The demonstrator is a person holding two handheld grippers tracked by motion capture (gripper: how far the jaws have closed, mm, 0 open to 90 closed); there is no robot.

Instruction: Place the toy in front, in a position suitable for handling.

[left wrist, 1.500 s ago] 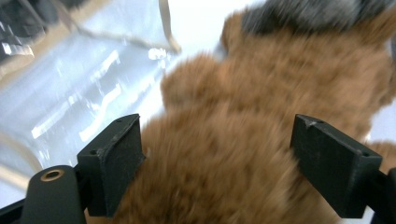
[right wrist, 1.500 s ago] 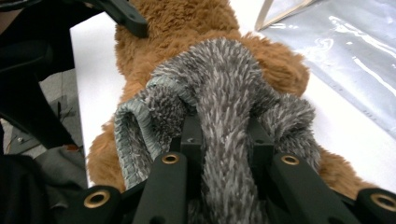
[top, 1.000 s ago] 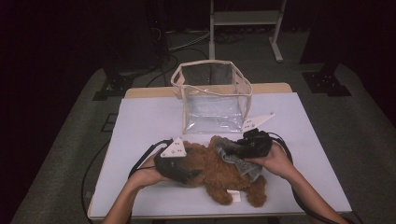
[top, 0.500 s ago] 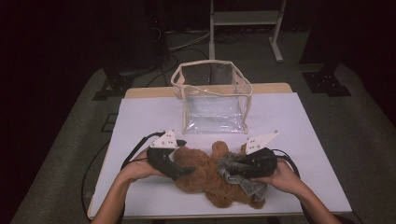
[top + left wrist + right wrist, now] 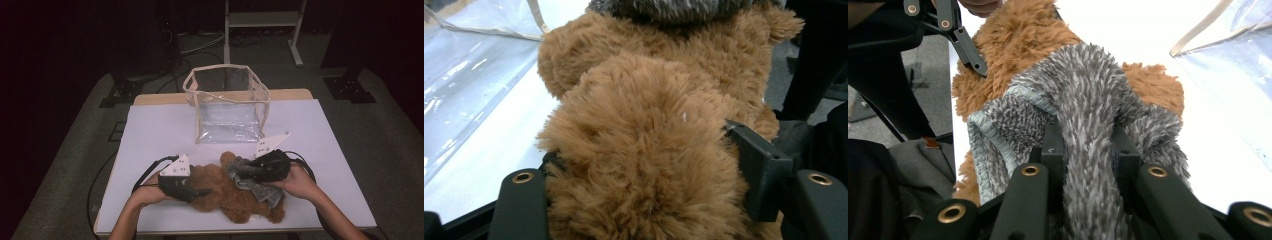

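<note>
L gripper (image 5: 644,165) clamped on teddy (image 5: 649,125), R gripper (image 5: 1088,145) pinching grey cloth (image 5: 1083,100)

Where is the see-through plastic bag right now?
In the high view, the clear plastic bag with cream trim stands open at the middle of the white table, toward its far edge, just beyond the fluffy brown teddy bear.

Clear bag (image 5: 227,105) blocks table centre; bare tabletop (image 5: 155,130) open on both sides.
</note>
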